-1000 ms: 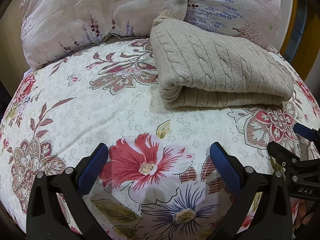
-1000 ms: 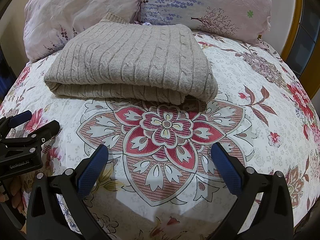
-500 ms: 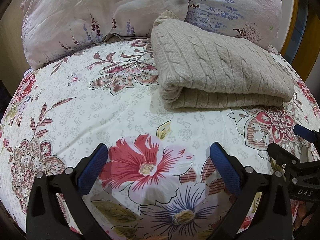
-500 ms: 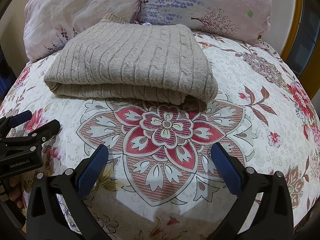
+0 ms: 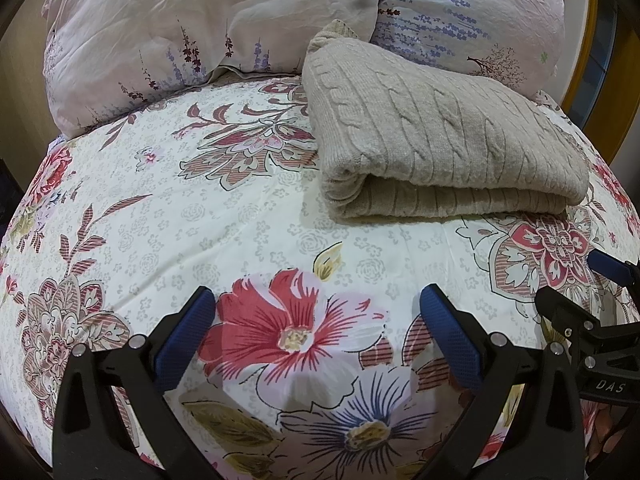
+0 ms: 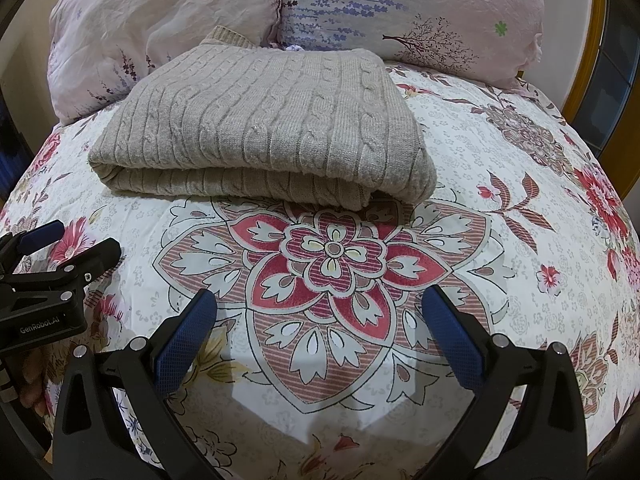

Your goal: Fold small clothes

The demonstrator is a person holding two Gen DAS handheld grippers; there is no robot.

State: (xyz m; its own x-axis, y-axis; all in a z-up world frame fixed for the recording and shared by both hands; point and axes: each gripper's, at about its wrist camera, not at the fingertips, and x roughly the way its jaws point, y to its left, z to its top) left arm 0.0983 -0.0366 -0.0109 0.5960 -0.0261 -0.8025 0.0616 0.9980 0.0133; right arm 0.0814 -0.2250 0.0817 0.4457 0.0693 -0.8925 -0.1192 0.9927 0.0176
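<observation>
The left gripper [image 5: 318, 328] has its jaws spread wide with nothing between them; its blue pads [image 5: 188, 336] hang over a large red-and-pink flower printed on the bedsheet [image 5: 168, 216]. The right gripper [image 6: 320, 330] has its jaws spread just as wide and empty, poised over a red-and-white medallion in the same print. Each gripper shows at the edge of the other's view: the right one low on the right in the left wrist view, the left one low on the left in the right wrist view, so the two sit side by side and apart.

Taking the folded sweater [image 6: 264, 128] as the landmark: it is a beige cable-knit piece, folded into a thick rectangle, lying flat on the bed beyond both grippers. Neither pair of jaws touches it. The folded edge faces the grippers, showing stacked layers of ribbed knit. The left gripper lies on the near side of the sweater and off toward its left end; the right gripper lies on the near side, roughly in line with its middle. The medallion sits just at the sweater's near edge. Behind the sweater, two pale floral pillows [image 6: 400, 12] lean up, and its far edge with the ribbed hem rests against them
</observation>
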